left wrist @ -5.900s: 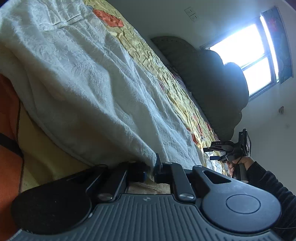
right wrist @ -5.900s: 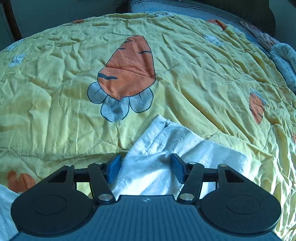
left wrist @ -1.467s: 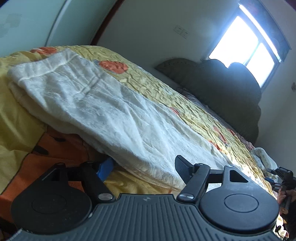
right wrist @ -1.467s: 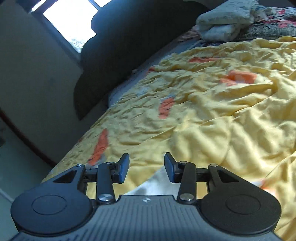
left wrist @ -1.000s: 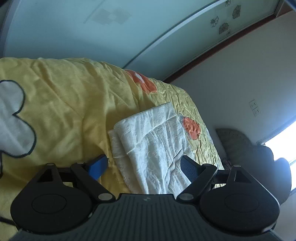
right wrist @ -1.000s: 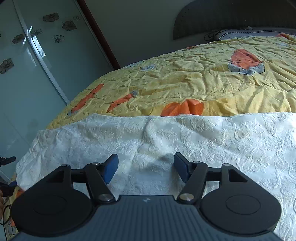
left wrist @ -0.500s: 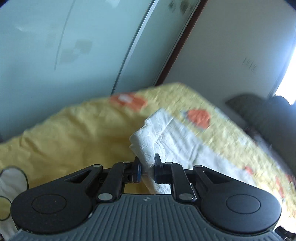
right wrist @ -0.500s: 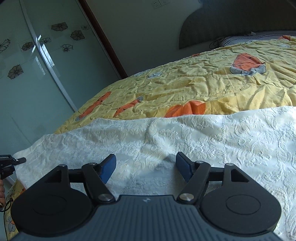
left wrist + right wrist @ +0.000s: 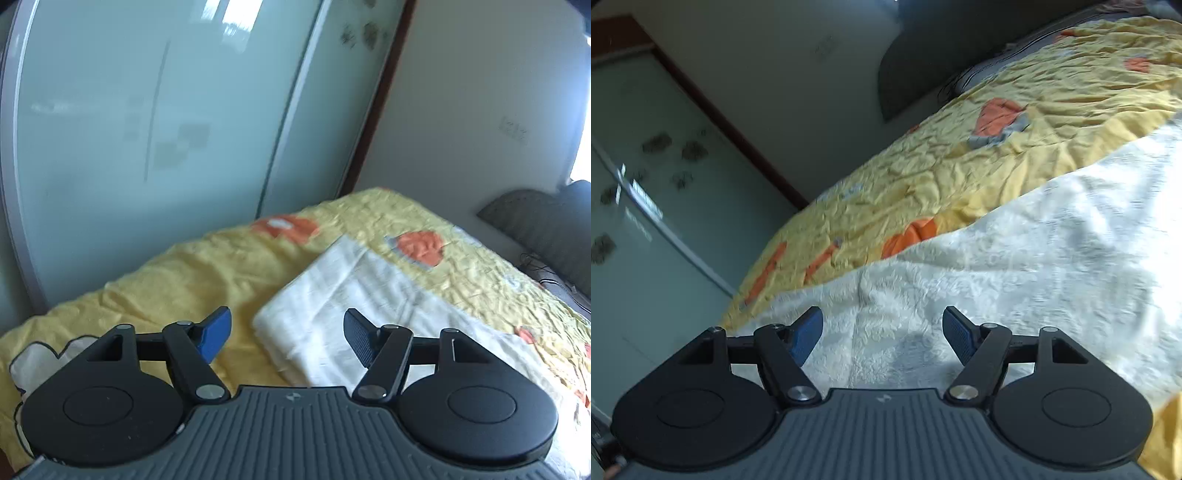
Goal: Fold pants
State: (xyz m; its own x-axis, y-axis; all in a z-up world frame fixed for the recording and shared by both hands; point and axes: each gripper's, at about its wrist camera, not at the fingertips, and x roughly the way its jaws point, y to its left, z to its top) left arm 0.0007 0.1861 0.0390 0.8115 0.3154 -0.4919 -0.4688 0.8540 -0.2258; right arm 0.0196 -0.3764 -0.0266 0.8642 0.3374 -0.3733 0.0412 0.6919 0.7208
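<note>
Left black two-finger gripper (image 9: 286,334) spread wide, empty, above yellow carrot-print quilt (image 9: 207,273); folded white textured pants (image 9: 369,314) at two o'clock, near corner between fingers.

Left tongs (image 9: 287,336): black linkage arms on a grey ribbed housing with a small logo at its top centre, a round black disc either side of that logo, silver pivot screws between disc and logo, finger pads (image 9: 216,334) blue and ribbed. Right tongs (image 9: 882,338): same build, with grey ribbed housing, centre logo, black discs flanking it, silver screws, triangular cut-outs in the outer links above the discs and blue ribbed pads (image 9: 809,336).
</note>
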